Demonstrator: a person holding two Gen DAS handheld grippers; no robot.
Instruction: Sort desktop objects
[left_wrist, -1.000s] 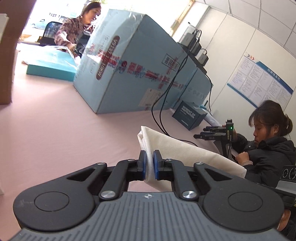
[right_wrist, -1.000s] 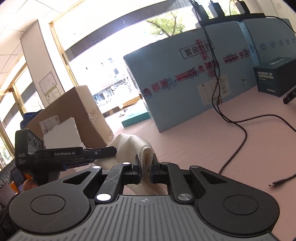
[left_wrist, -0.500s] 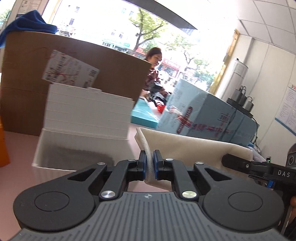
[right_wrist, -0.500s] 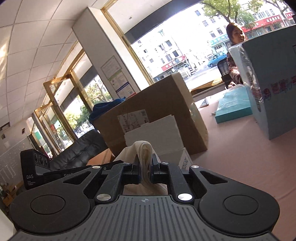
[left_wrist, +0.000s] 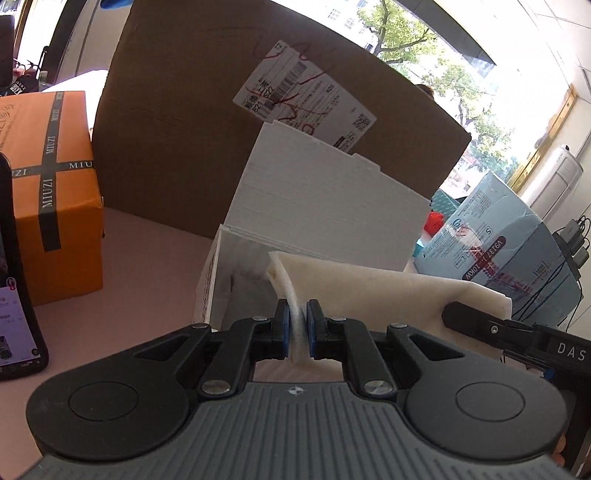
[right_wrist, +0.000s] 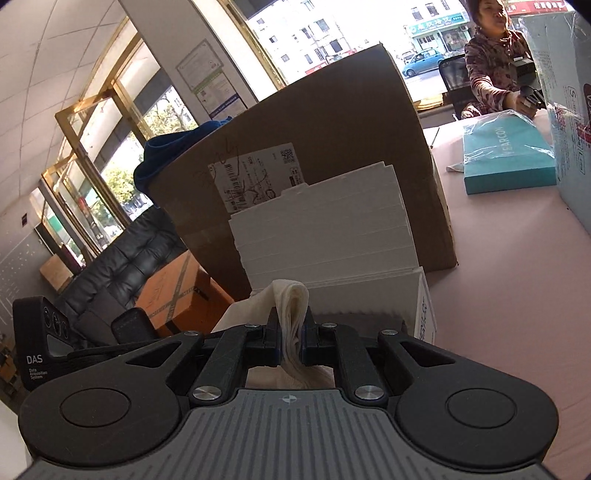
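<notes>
Got the folded cream cloth (left_wrist: 373, 291) pinched at both ends right now: left tool (left_wrist: 295, 325) clamped on one edge, right tool (right_wrist: 291, 332) squeezing the bunched layers at the other, so it hangs taut between them instead of flopping. In both views it sits center frame, held up off the pink bench (left_wrist: 147, 266), right over the open white foam box (left_wrist: 212, 280) whose lid leans back against the big cardboard box (left_wrist: 192, 122). My guess is the two-point hold keeps the fold intact. Could be going in or coming out, can't tell. Orange box (left_wrist: 55, 192) sits at left.
</notes>
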